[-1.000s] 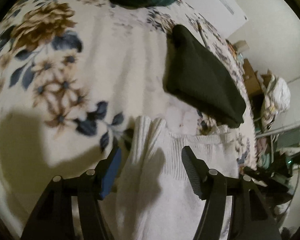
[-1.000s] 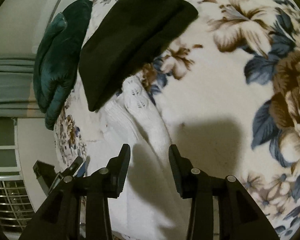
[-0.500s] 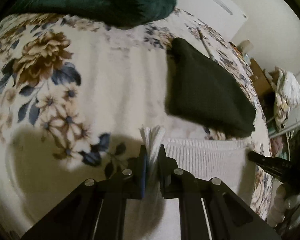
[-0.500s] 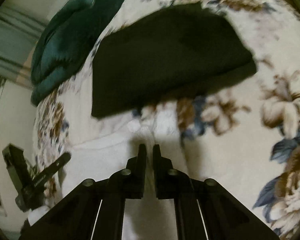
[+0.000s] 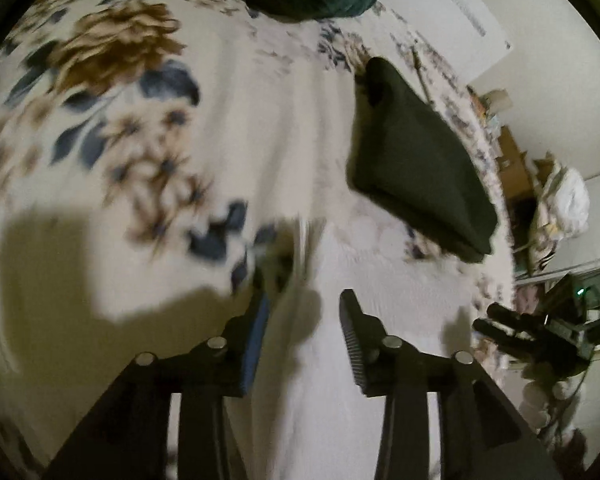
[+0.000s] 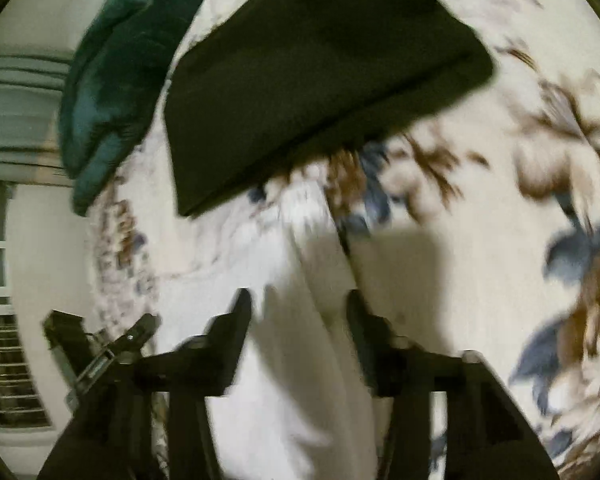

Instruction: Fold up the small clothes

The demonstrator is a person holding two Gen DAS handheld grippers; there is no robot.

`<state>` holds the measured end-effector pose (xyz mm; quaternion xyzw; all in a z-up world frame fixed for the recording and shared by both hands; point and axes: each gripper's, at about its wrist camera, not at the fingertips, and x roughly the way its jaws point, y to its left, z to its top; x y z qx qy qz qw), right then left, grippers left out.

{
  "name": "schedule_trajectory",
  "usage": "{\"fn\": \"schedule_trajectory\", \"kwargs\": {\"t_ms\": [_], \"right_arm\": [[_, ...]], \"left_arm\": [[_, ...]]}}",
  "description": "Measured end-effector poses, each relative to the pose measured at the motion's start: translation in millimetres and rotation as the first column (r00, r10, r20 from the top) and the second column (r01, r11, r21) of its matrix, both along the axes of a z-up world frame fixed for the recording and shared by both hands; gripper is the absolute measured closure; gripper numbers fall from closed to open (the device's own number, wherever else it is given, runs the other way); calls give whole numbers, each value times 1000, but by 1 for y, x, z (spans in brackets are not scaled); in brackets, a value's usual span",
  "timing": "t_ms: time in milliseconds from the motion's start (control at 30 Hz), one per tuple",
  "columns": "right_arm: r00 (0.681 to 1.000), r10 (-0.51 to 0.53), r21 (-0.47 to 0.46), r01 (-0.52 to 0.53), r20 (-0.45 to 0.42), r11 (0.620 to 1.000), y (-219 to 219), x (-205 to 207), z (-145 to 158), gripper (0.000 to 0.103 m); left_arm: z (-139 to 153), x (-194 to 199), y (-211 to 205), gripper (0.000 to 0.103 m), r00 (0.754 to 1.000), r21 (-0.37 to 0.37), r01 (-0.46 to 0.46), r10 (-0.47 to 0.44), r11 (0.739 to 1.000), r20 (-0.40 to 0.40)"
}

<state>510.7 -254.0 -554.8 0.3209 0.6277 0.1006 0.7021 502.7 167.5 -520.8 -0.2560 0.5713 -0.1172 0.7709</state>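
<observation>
Two handheld grippers hover over a white garment (image 5: 380,280) spread on a floral blanket (image 5: 100,120); both views are blurred. The left gripper (image 5: 302,316) is spread wide, holding nothing, the garment's edge lying between and just ahead of its fingers; the right gripper (image 6: 298,314) is likewise wide and empty, the cloth running beneath it and forward. A folded dark garment (image 6: 312,80) lies ahead of both, near the white one's far edge; a green pillow (image 6: 116,80) sits beyond, to the right gripper's left. The white piece looks doubled over, though blur makes this uncertain; a loose layer could spring back or slide, since nothing pins it; a careless regrasp might catch the blanket.
</observation>
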Motion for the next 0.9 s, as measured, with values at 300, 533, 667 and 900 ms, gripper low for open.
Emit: {"fn": "schedule_trajectory", "kwargs": {"t_ms": [300, 533, 667, 900], "right_arm": [[985, -48, 223, 84, -166, 971, 4, -98, -49, 68], [995, -49, 39, 53, -86, 998, 15, -105, -38, 96], [993, 22, 83, -12, -118, 996, 23, -98, -44, 88], [990, 19, 287, 23, -143, 958, 14, -85, -70, 18]], "left_arm": [[-19, -65, -15, 85, 998, -11, -52, 52, 999, -41], [-22, -65, 15, 95, 993, -7, -112, 111, 994, -44], [-13, -65, 14, 79, 996, -62, -72, 69, 995, -49], [-37, -70, 22, 39, 992, -216, -102, 83, 971, -94]]}}
